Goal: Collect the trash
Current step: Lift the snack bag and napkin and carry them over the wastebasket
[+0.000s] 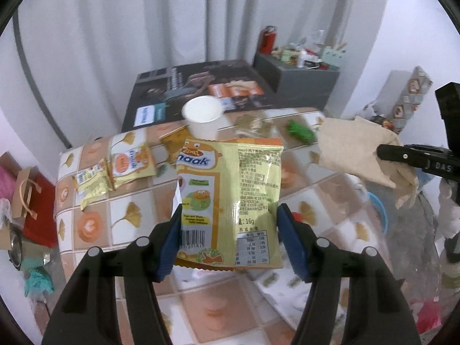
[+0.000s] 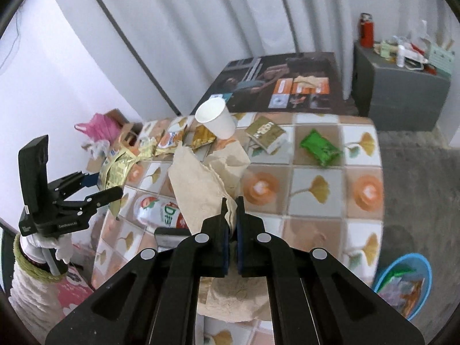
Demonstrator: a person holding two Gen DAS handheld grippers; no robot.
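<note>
Left tool (image 1: pixel 230 230) around snack packet (image 1: pixel 230 198); right tool (image 2: pixel 232 224) on napkin (image 2: pixel 201 184).

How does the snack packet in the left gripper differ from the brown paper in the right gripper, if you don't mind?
The snack packet is glossy, printed and fairly flat; the brown paper is plain, matte and crumpled. The left gripper grips the packet across its width; the right gripper pinches one paper edge.

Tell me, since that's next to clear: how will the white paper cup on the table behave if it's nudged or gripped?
The white paper cup already lies tipped on its side among wrappers, so a nudge would probably roll it. It looks empty and thin-walled, likely very light and easy to crush. Gripping its rim gently seems safest.
</note>
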